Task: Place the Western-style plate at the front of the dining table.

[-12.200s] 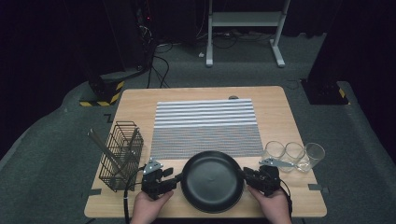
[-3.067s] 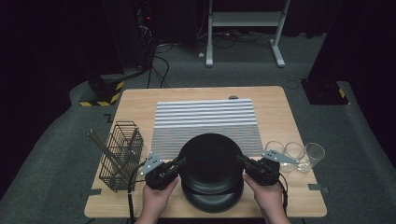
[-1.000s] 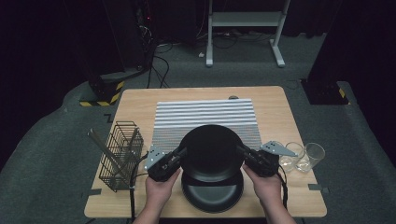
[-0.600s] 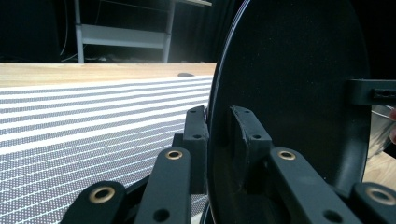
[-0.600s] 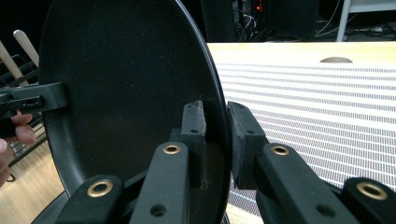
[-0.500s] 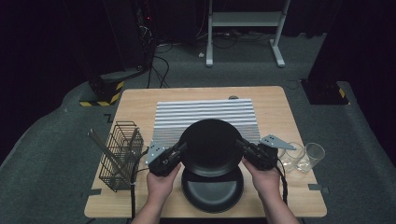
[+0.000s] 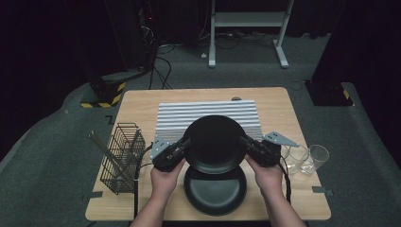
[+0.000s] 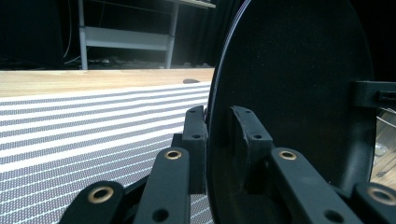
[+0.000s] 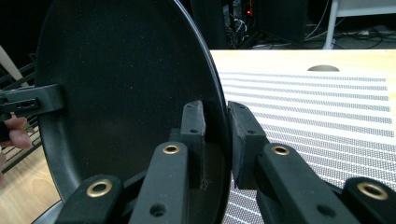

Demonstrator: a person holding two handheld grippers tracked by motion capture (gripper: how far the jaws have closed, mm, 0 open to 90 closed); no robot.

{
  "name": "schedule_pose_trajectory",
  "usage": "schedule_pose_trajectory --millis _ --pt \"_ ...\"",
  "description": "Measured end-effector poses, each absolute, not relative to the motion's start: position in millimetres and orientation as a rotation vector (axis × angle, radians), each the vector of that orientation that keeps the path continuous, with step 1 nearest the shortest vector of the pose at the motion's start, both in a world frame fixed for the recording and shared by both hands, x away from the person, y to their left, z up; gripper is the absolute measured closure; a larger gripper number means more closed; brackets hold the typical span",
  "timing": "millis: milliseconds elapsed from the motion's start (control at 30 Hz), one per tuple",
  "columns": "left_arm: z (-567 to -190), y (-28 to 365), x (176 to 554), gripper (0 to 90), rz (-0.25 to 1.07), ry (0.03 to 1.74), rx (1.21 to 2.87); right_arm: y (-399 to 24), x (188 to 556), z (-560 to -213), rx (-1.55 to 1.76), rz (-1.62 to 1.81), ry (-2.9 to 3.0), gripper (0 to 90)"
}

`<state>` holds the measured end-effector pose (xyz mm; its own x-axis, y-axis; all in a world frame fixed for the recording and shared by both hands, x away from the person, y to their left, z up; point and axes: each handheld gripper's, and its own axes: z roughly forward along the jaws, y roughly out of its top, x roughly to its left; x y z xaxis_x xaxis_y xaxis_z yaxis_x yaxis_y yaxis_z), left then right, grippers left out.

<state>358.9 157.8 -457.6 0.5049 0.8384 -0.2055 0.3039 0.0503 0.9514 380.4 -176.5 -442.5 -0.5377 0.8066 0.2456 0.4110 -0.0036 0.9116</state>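
left gripper (image 7: 182, 150): clamped on upper plate (image 7: 214, 143) left rim
right gripper (image 7: 247, 146): clamped on right rim
lower plate (image 7: 215, 191): rested at table (image 7: 142, 106) near edge

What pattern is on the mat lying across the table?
The mat has thin grey and white stripes running across it, clearest in the high view.

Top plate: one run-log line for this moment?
held: top plate | left gripper: shut on rim | right gripper: shut on rim | plate: raised, tilted | below: second plate | beyond: striped mat
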Motion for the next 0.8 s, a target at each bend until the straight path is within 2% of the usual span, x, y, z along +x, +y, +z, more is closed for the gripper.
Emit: schedule_pose_trajectory --millis 800 --pt "-459.0 160.3 397.1 76.2 0.482 1.036 1.533 -174.5 404.1 -438.6 1.284 1.530 1.886 78.3"
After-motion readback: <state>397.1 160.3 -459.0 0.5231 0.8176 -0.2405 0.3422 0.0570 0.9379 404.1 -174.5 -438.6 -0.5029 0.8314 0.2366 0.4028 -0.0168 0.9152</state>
